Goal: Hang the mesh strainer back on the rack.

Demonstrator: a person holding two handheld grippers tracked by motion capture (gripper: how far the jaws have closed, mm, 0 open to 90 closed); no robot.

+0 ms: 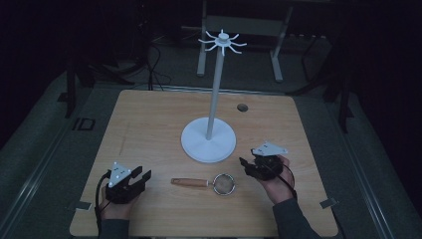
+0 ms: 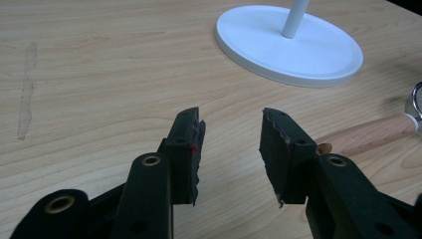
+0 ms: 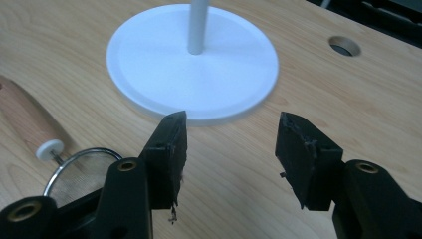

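A small strainer (image 1: 225, 184) with a wooden handle (image 1: 190, 182) lies flat near the table's front edge, handle pointing left. Behind it stands a white rack, a round base (image 1: 208, 142) and thin pole topped by a ring of hooks (image 1: 222, 41). My left gripper (image 1: 142, 177) rests low at the front left, open and empty, its jaws pointing toward the handle (image 2: 368, 135), whose end lies just beyond the right jaw. My right gripper (image 1: 245, 164) hovers open and empty to the right of the strainer, whose mesh bowl (image 3: 79, 174) lies beside its left jaw; the base (image 3: 194, 74) is ahead.
The wooden table (image 1: 149, 119) has a small round hole (image 1: 242, 107) at the back right. A faint strip of tape (image 2: 25, 94) marks the left side. Dark floor, cables and a metal frame (image 1: 239, 30) lie beyond the far edge.
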